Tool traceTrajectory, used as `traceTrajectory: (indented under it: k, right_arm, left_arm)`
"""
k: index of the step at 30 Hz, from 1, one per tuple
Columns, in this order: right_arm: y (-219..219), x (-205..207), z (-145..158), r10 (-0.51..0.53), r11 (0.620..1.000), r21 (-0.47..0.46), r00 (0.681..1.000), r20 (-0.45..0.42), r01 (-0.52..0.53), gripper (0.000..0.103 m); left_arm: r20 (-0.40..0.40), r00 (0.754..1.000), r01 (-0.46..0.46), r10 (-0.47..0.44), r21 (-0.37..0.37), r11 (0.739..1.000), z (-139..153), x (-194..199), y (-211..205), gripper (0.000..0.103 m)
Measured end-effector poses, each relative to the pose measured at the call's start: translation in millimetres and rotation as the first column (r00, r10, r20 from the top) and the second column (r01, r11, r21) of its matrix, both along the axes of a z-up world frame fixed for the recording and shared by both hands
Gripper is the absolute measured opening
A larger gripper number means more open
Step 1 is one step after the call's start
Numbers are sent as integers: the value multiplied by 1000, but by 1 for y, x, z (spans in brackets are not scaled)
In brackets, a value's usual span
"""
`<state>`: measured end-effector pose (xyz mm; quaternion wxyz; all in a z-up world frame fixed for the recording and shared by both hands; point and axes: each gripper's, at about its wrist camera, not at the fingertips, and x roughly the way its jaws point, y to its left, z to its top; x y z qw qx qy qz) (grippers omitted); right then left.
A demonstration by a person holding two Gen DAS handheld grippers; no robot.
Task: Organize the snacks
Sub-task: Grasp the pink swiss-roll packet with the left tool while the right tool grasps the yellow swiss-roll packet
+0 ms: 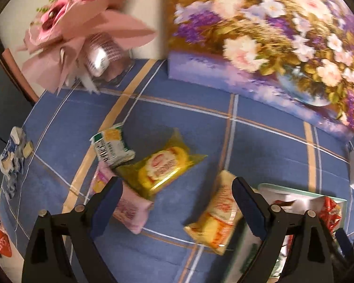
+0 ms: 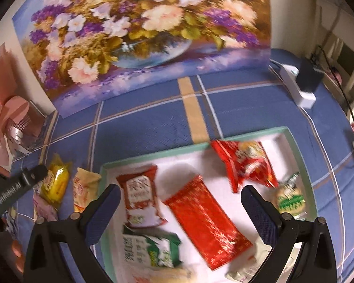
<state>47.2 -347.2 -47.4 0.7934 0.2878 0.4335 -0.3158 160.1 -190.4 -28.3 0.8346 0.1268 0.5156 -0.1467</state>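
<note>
Blue plaid tablecloth [image 2: 153, 115] covers the whole work surface. Floral painting [image 2: 139, 30] stands upright along the back edge; pink wrapped bouquet [image 1: 66, 23] sits at the far left corner. White power strip [image 2: 299, 87] lies at the right edge with a black plug in it.

Mint-rimmed white tray [image 2: 302, 165] sits right of centre, below my right gripper [image 2: 177, 202]. Inside it: long red packet [image 2: 207, 224] in the middle, red chip bag [image 2: 245, 162] at the back right, red-and-white packet [image 2: 141, 200] on the left, green-and-white packet [image 2: 153, 252] at the front left, round green-labelled snack [image 2: 290, 198] on the right.

Still loose on the cloth, left of the tray: yellow pack [image 1: 162, 165], pale yellow packet [image 1: 219, 214] just beside the tray wall, green-white packet [image 1: 111, 146], pink packet [image 1: 127, 210]. Crumpled blue-white wrapper [image 1: 11, 155] far left.

My left gripper [image 1: 177, 200]: jaws wide apart, holding nothing, straddling the loose packs. Right one: jaws wide apart too, empty, above the tray. Views blurred.
</note>
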Motion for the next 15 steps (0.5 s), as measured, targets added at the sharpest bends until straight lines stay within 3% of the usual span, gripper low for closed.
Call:
traceTrajectory:
  k: [5, 11, 15]
  right_arm:
    - [20, 28, 3, 57, 998, -24, 998, 10, -56, 103]
    - [52, 61, 1, 142, 990, -8, 989, 26, -142, 102]
    - [75, 80, -6, 203, 979, 11, 979, 25, -204, 91]
  left_arm:
    - [-63, 993, -103, 101, -27, 994, -5, 25, 36, 94]
    - [-122, 968, -224, 221, -4, 975, -18, 46, 78, 94]
    - [-188, 937, -301, 294, -10, 954, -32, 61, 108, 94]
